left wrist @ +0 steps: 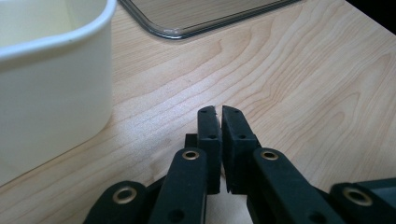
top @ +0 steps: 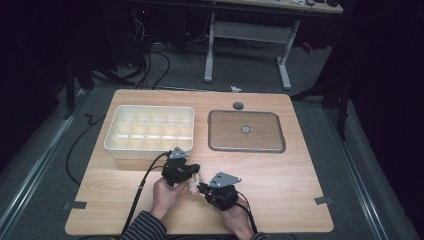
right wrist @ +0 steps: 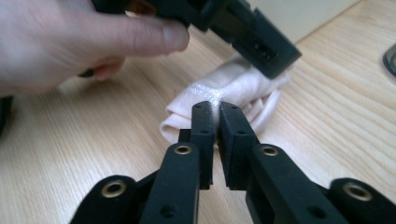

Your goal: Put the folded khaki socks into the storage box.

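Note:
A small pale pink cloth (top: 193, 187), bunched and with faint white print, lies on the wooden table between my two grippers. In the right gripper view the cloth (right wrist: 243, 81) sits right at the tips of my right gripper (right wrist: 217, 106), whose jaws are closed on its near fold. My left gripper (right wrist: 275, 58) reaches in from the top with its tip on the cloth's far end. In its own view the left gripper (left wrist: 218, 111) has its jaws pressed together over bare wood; whether it pinches cloth I cannot tell. From above, the left gripper (top: 196, 172) points right and the right gripper (top: 201, 189) points left.
A cream box (top: 114, 146) divided into several compartments stands at the back left, close beside my left gripper (left wrist: 56, 42). A flat grey tray (top: 216, 146) with a small round piece (top: 245, 129) in it lies at the back right. A hand (right wrist: 93, 37) holds the left gripper.

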Demonstrator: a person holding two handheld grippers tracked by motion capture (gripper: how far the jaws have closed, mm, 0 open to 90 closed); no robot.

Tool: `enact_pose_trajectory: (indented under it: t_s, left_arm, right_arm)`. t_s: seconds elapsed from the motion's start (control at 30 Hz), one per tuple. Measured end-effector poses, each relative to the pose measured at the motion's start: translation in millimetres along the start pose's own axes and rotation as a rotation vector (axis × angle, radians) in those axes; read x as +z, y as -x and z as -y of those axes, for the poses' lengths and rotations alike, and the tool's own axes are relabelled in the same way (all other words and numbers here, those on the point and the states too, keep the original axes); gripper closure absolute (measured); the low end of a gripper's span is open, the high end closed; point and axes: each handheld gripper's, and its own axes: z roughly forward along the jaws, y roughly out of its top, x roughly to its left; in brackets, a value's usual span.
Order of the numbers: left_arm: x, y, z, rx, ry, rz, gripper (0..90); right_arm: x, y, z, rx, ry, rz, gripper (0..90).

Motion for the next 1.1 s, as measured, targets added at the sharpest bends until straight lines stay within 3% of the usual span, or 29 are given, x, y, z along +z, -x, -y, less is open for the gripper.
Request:
enact_pose_trajectory:
  t_s: [0.4, 0.63, 0.8, 0.87, 1.1]
  left_arm:
    - [9.2, 1.0, 1.1, 0.02, 0.003, -0.003, 87.0]
    - [17.4, -0.3, 3.5, 0.059, -0.002, -0.005, 86.8]
    - [17.0, 0.3, 2.7, 0.068, -0.004, -0.008, 86.0]
    - [14.7, 1.2, 2.2, 0.07, -0.002, -0.007, 83.9]
    - [-1.1, 8.1, -1.0, 0.077, 0.01, -0.03, 63.6]
  right_arm:
    - [5.0, 3.3, 8.6, -0.017, -0.047, 0.012, 87.6]
    - [11.1, 5.3, 13.5, -0.018, -0.083, 0.009, 88.0]
    - [12.4, 5.2, 13.6, -0.009, -0.081, 0.008, 87.8]
    - [12.8, 5.2, 13.6, -0.004, -0.076, 0.008, 87.7]
    - [12.5, 5.7, 13.4, 0.013, -0.076, 0.026, 87.6]
